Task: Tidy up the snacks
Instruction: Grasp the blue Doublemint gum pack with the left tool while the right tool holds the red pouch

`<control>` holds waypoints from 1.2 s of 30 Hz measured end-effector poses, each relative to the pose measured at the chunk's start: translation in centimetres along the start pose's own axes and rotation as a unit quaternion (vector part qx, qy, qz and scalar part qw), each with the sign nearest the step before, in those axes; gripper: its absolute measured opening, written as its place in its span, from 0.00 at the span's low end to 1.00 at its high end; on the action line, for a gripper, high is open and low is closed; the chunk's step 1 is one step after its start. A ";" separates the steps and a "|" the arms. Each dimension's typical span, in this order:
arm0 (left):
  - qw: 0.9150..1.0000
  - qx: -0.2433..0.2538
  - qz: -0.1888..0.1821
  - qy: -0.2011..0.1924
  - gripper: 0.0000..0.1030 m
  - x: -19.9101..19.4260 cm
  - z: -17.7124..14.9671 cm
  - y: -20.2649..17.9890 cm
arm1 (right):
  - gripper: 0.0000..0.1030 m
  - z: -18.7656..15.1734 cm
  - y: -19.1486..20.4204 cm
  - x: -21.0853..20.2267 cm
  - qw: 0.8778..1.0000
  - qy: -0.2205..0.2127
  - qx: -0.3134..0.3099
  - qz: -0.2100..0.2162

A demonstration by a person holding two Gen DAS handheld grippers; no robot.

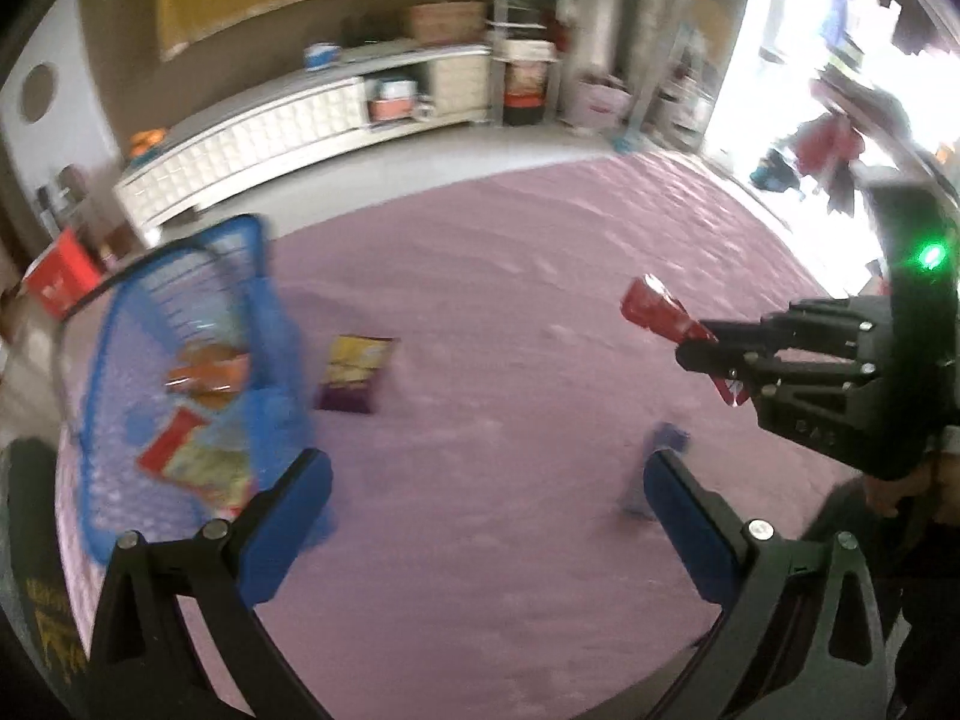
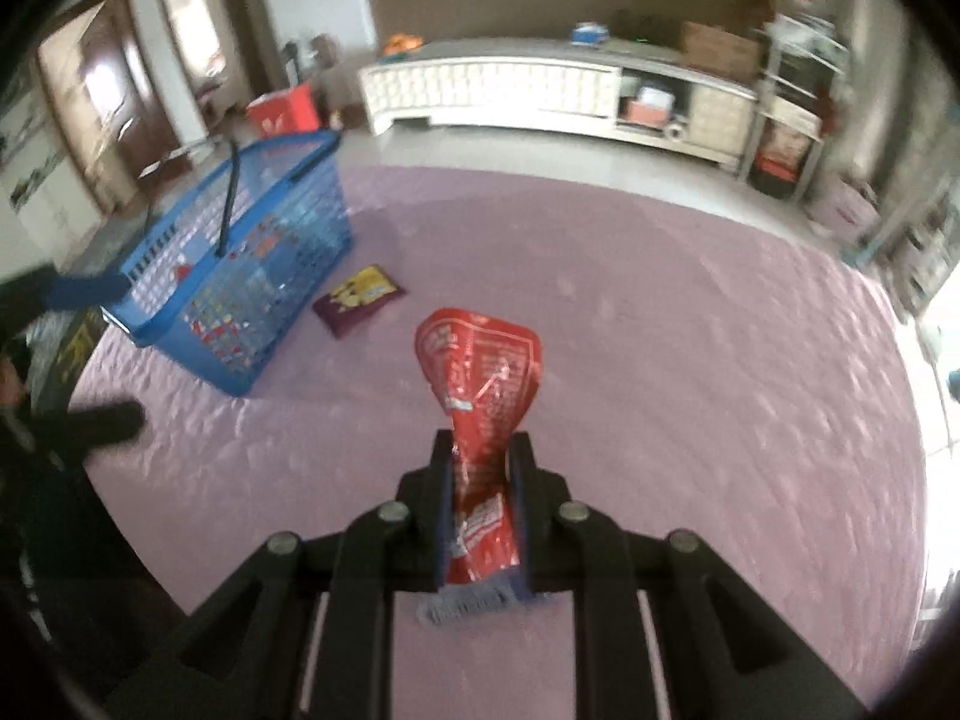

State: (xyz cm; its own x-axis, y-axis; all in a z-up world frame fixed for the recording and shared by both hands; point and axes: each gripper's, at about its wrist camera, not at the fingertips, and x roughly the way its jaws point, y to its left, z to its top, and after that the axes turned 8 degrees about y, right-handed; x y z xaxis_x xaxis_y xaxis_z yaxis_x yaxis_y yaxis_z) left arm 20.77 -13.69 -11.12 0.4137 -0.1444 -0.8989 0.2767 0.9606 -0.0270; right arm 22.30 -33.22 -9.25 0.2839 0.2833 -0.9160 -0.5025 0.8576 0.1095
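My right gripper is shut on a red snack packet and holds it above the pink cover; the left wrist view shows that gripper and the packet at the right. My left gripper is open and empty, to the right of a blue plastic basket that holds several snack packets. The basket stands at the left in the right wrist view. A yellow and purple snack packet lies flat beside the basket, and it shows in the right wrist view too.
A small blue item lies on the pink cover by my left gripper's right finger, blurred. A white low cabinet runs along the far wall. A red box stands behind the basket. A metal shelf rack stands at the right.
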 end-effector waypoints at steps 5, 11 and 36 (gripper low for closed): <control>0.999 0.030 -0.032 0.013 1.00 2.7 0.5 -3.5 | 0.20 -2.9 -2.0 -2.1 0.999 -0.007 0.040 -0.014; 0.996 0.062 -0.037 0.046 1.00 5.9 0.4 -6.9 | 0.20 -5.6 -3.9 -2.9 0.996 -0.009 0.092 -0.021; 0.981 0.136 -0.006 0.140 0.65 14.9 -0.1 -11.6 | 0.20 -10.2 -7.5 0.0 0.988 0.011 0.157 0.000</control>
State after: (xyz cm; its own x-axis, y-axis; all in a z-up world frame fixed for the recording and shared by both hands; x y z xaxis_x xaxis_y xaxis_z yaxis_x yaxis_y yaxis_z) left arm 23.60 -26.97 -24.24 0.1646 -0.0481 -0.9852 0.5164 0.8552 0.0445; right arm 17.75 -43.99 -13.97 0.2648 0.2763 -0.9239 -0.2230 0.9497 0.2201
